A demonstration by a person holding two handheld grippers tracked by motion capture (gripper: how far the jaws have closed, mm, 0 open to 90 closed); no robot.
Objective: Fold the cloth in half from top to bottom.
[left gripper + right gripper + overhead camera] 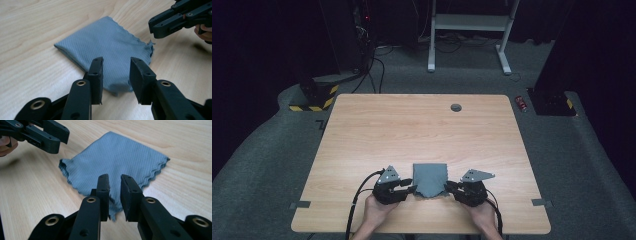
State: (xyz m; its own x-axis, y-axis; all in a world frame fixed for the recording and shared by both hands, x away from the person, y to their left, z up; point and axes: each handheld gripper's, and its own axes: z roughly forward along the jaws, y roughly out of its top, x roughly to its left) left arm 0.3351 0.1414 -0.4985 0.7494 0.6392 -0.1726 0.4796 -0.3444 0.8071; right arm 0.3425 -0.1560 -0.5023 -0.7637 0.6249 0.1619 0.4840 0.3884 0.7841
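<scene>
Folded grey cloth (pixel 430 178) lay flat at table's (pixel 362 130) six o'clock; left gripper (pixel 408 190) and right gripper (pixel 450 188) spread, pinching nothing; folding looked done.

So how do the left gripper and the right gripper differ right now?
The left gripper has its jaws spread wider than the right gripper. The left sits at the folded grey cloth's left near corner, the right at its right near corner. Both are open, with neither pressing the cloth.
</scene>
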